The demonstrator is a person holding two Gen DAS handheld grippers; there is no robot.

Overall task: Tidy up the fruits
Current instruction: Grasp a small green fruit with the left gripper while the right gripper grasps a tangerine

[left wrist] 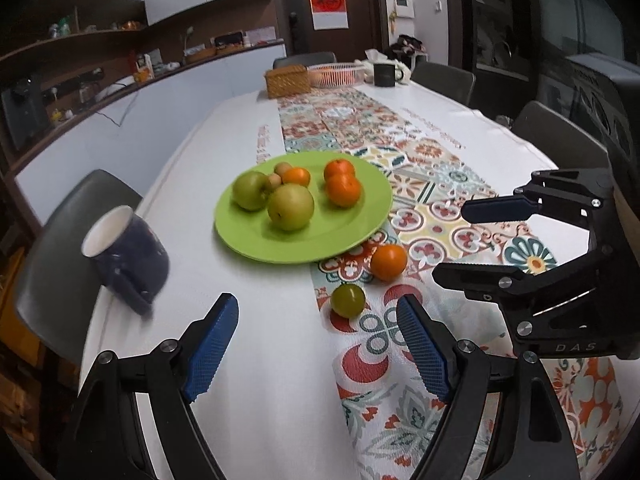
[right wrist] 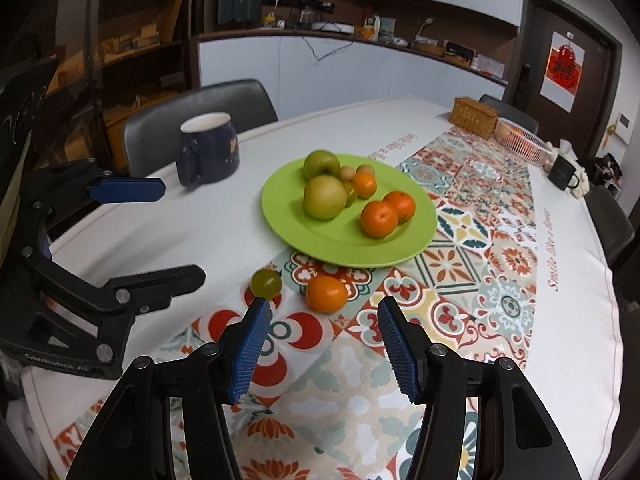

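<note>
A green plate (left wrist: 320,236) (right wrist: 340,240) sits mid-table with two green apples, three oranges and two small brown fruits on it. A loose orange (left wrist: 388,262) (right wrist: 326,294) and a small green fruit (left wrist: 347,300) (right wrist: 266,283) lie on the patterned runner just in front of the plate. My left gripper (left wrist: 317,299) (right wrist: 182,232) hovers open and empty above the cloth, just short of the green fruit. My right gripper (right wrist: 323,304) (left wrist: 450,242) is also open and empty, its blue pads flanking the view of the loose orange from short of it.
A dark blue mug (left wrist: 128,260) (right wrist: 208,152) stands left of the plate near the table edge. At the far end are a wicker box (left wrist: 287,80), a pink basket (left wrist: 336,74) and a black mug (left wrist: 384,74). Grey chairs ring the table.
</note>
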